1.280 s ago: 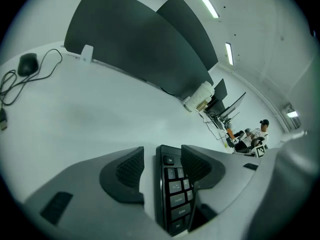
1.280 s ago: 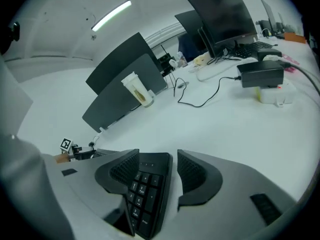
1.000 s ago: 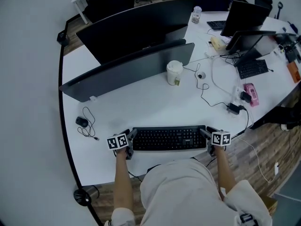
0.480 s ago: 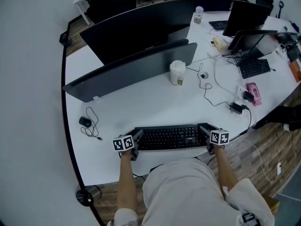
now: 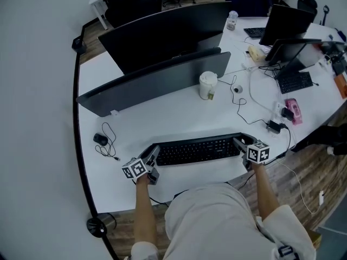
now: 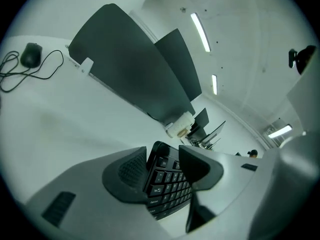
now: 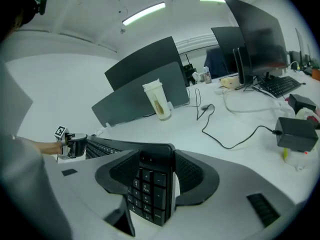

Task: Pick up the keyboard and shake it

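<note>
Tool [image 6: 164, 159] is clamped on the end of the keyboard [image 6: 167, 184]. The jaws have just been squeezing in, with one pad on its back and the other on the key side. The white bench [image 6: 60, 129] runs off behind. A cup [image 6: 180, 124] sits at 12 o'clock past the keyboard, right by the foot of a dark panel [image 6: 125, 69]. The mouse [image 6: 31, 55] and its looped cord [image 6: 10, 74] are way out at 10 o'clock. Strip lights [image 6: 200, 31] show at 1 o'clock.

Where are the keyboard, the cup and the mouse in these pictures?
keyboard [image 5: 198, 149], head view, middle of its key field.
cup [image 5: 207, 85], head view, its side just under the lid.
mouse [image 5: 100, 140], head view, its top.
</note>
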